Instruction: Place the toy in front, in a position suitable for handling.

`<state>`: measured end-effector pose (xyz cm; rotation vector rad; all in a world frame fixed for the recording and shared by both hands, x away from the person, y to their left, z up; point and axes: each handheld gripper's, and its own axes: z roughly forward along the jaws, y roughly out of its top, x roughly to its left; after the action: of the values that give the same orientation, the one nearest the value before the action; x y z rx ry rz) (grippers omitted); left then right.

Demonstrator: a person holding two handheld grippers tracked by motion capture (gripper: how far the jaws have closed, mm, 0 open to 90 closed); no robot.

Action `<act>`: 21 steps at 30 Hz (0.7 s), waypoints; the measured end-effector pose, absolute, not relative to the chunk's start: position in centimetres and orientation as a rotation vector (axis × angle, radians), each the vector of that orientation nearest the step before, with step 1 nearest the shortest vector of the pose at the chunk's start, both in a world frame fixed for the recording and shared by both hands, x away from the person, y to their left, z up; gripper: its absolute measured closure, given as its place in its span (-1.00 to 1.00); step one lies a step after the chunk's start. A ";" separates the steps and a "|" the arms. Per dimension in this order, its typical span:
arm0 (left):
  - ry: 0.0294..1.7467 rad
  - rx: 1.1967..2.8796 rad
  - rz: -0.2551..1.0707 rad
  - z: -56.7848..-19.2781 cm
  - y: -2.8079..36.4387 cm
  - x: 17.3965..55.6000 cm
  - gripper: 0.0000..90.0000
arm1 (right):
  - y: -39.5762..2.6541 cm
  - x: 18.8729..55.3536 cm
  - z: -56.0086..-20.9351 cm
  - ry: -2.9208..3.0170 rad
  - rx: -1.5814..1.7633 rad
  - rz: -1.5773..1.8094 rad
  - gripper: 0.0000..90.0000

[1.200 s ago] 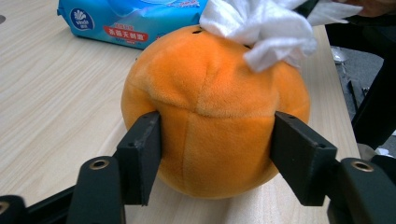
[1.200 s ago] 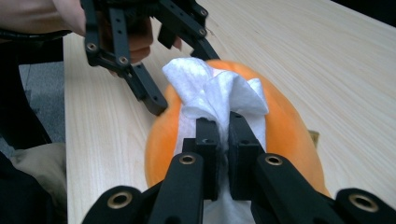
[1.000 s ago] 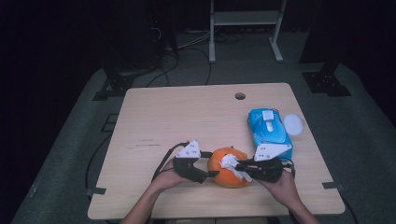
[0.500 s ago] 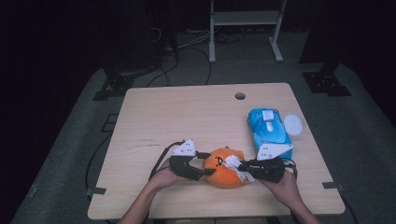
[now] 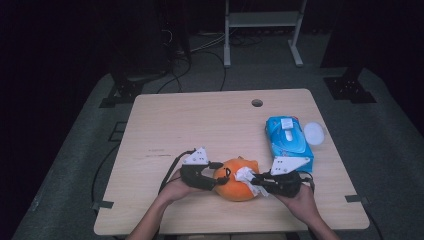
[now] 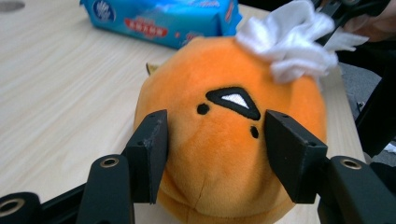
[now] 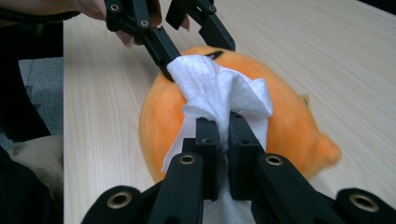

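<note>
Even overhead light falls on the pale table point(image 5: 200, 130) while the room beyond sinks into black. The high view is soft and grainy. Both gripper views are brighter, with sharp centres, shallow shadows and blurred far edges.

Orange plush toy point(image 6: 224, 140): lower front cut off by the bottom edge in the left gripper view; far side covered by the white tissue point(image 7: 219, 98) in the right gripper view. Blue wipes pack point(image 6: 163, 18): top cropped, print too blurred to be read. Tissue's lower end is hidden behind the right tool point(image 7: 223, 140).
</note>
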<state>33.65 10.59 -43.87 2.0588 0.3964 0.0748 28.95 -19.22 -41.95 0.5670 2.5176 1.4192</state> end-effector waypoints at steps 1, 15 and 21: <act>0.403 2.056 0.070 -43.9 10.7 33.7 -0.08 | -19.5 28.9 -42.1 2.520 0.585 1.422 0.87; 0.410 2.054 0.055 -44.2 11.0 33.8 -0.08 | -19.8 28.2 -42.0 2.536 0.575 1.431 0.86; 0.386 2.062 0.055 -44.2 10.8 33.7 -0.08 | -21.2 31.2 -42.3 2.485 0.717 1.430 0.86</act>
<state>33.71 10.82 -44.24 2.0619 0.3858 0.0550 31.19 -21.15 -42.35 0.7167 2.4853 1.4302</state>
